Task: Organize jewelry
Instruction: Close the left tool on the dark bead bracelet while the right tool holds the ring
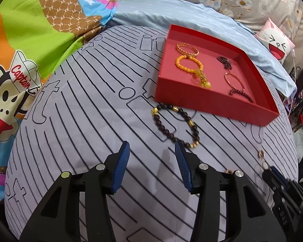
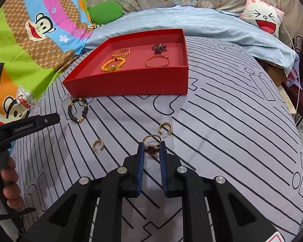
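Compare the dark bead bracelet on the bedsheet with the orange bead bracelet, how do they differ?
The dark bead bracelet lies on the striped sheet, outside the red tray; the orange bead bracelet lies inside the tray. The dark one's beads are near-black with a few gold beads spaced around it; the orange one's are bright orange with a yellow-gold charm cluster at one end. The dark one lies alone; the orange one lies right against a gold cuff. Both are beaded loops lying flat.
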`<state>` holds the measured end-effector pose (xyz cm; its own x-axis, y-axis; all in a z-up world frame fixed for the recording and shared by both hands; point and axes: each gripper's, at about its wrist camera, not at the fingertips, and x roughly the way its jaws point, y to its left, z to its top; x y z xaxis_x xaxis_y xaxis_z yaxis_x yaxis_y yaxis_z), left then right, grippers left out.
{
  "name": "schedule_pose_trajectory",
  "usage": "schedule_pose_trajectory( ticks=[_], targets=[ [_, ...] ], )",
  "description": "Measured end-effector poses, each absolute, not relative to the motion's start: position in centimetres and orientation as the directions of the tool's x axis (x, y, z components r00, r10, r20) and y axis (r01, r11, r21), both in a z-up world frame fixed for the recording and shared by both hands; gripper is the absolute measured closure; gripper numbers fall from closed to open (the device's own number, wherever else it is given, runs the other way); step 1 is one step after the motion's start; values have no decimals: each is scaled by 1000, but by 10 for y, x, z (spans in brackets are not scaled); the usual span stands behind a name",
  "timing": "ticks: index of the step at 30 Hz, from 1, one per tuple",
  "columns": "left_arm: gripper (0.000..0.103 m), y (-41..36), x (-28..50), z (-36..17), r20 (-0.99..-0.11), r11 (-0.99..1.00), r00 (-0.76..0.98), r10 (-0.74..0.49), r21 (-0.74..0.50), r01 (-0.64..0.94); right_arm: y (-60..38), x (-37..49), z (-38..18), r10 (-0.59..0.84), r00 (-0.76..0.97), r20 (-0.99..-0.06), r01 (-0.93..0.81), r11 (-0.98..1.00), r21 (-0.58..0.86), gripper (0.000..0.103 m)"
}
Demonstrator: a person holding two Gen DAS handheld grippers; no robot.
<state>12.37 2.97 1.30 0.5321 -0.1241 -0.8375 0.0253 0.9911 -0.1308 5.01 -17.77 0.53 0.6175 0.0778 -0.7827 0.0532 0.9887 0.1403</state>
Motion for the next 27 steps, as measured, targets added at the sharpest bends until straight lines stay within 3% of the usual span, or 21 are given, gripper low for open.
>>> schedule_pose_trajectory(
  ticks=[11, 16, 18, 22, 27],
  targets=[
    [60, 17, 152, 1, -848, 993, 518, -112, -116, 25, -177, 57, 12, 91, 625, -775, 41, 988, 149, 89],
    [76, 12, 153, -5, -850, 996, 520, -89, -78, 42, -178, 61, 9, 89, 619, -780, 46, 988, 149, 89],
    [87, 10, 151, -5, -848, 996, 523, -89, -70, 56, -179, 62, 8, 89, 617, -782, 49, 987, 151, 89],
    [95, 6, 146, -5, -847, 995, 523, -92, -64, 72, -179, 63, 7, 88, 617, -782, 51, 987, 151, 89],
    [95, 4, 131, -3, -851, 993, 513, -114, -80, 89, -177, 59, 10, 89, 623, -777, 49, 987, 152, 89]
  ],
)
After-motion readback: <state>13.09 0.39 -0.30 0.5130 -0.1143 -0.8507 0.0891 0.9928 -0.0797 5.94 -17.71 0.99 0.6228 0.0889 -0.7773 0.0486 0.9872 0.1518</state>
